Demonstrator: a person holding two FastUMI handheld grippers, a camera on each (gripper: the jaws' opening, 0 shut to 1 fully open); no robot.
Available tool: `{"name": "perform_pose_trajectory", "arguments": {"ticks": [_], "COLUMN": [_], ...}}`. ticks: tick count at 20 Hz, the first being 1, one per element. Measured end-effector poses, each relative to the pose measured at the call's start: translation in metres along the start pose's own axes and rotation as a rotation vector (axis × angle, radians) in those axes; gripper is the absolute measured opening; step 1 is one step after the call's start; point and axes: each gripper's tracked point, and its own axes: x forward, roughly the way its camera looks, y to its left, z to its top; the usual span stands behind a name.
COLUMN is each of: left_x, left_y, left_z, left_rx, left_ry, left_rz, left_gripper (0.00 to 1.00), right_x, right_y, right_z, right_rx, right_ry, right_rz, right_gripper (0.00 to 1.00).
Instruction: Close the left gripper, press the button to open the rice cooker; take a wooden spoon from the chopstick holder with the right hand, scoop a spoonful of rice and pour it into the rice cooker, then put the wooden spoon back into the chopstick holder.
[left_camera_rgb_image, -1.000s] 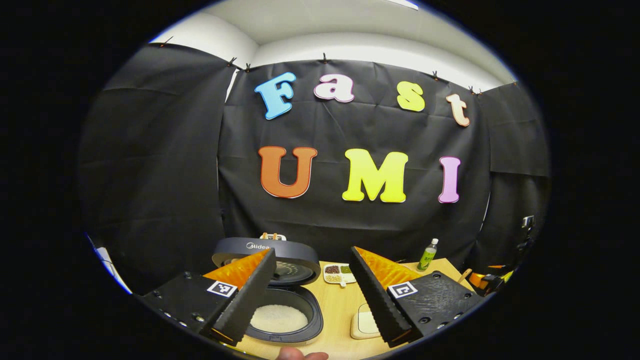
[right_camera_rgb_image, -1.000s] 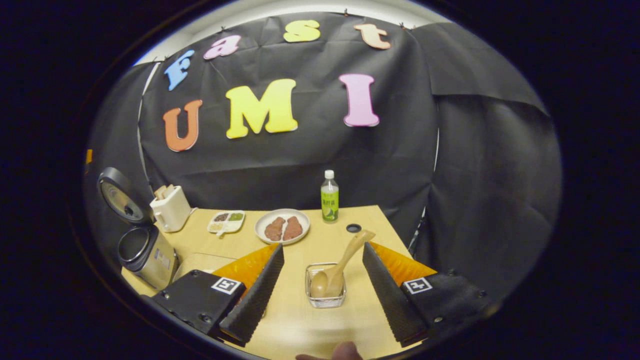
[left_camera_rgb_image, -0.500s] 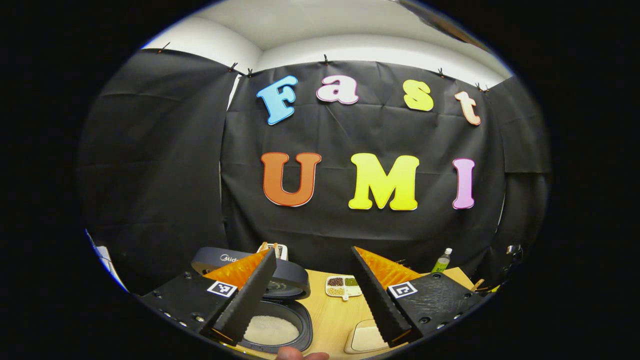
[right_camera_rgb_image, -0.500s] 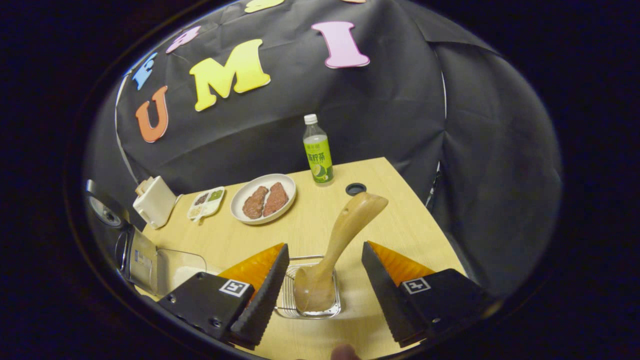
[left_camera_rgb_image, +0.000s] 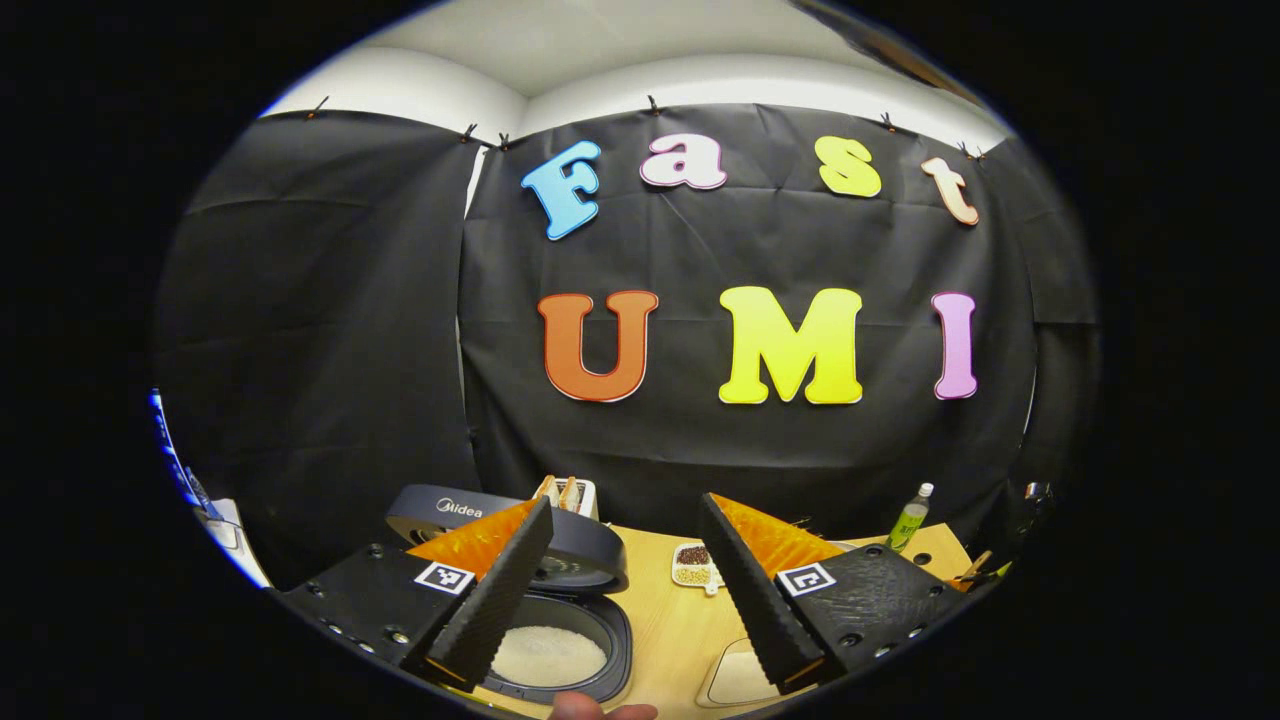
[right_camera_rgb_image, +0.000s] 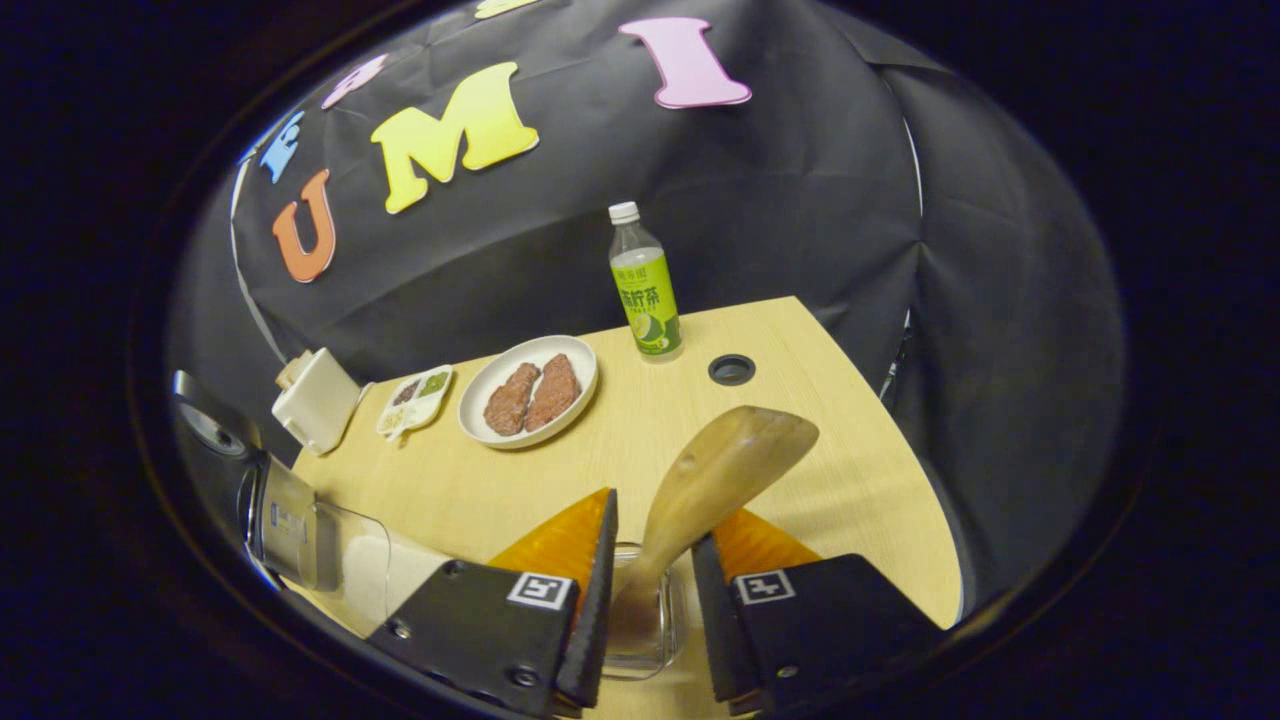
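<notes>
Right hand-held gripper (right_camera_rgb_image: 650, 600) closing around the wooden spoon (right_camera_rgb_image: 700, 490) leaning in the chopstick holder (right_camera_rgb_image: 645, 630) at the near right of the surface (right_camera_rgb_image: 850, 480); firm contact unclear. Left hand-held gripper (left_camera_rgb_image: 620, 590) open above the open rice cooker (left_camera_rgb_image: 555, 650). Risk: spoon slipping or dragging the holder when lifted.

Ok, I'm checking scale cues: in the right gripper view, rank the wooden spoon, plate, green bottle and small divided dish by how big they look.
1. wooden spoon, though nearness to the camera inflates it
2. plate and green bottle, too close to rank
3. small divided dish
</notes>
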Motion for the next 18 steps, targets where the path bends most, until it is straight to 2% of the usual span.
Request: {"name": "perform_pose_trajectory", "arguments": {"ticks": [1, 2, 3, 7, 13, 18], "left_x": [-0.003, -0.005, -0.008, -0.022, -0.056, -0.077], "left_y": [0.002, 0.003, 0.006, 0.02, 0.052, 0.069], "left_z": [0.0, 0.001, 0.001, 0.001, 0.003, -0.002], "left_rx": [-0.005, -0.009, -0.012, -0.012, 0.016, 0.027], "left_ry": [0.0, 0.002, 0.0, 0.003, -0.019, -0.017], "left_rz": [-0.002, -0.003, -0.008, -0.021, -0.028, -0.045], "left_gripper": [0.95, 0.95, 0.95, 0.95, 0.95, 0.95], "right_x": [-0.004, -0.01, -0.014, -0.035, -0.084, -0.127], "right_y": [-0.001, 0.003, 0.007, 0.014, 0.046, 0.122], "right_z": [0.003, 0.003, 0.0, 0.008, 0.04, 0.058], "right_rx": [0.009, 0.027, 0.042, 0.08, 0.039, -0.016], "right_ry": [-0.008, -0.006, -0.003, -0.035, -0.145, -0.21], "right_rz": [-0.009, 0.0, 0.002, -0.022, -0.073, -0.022], "right_gripper": [0.27, 0.31, 0.24, 0.15, 0.13, 0.13]}}
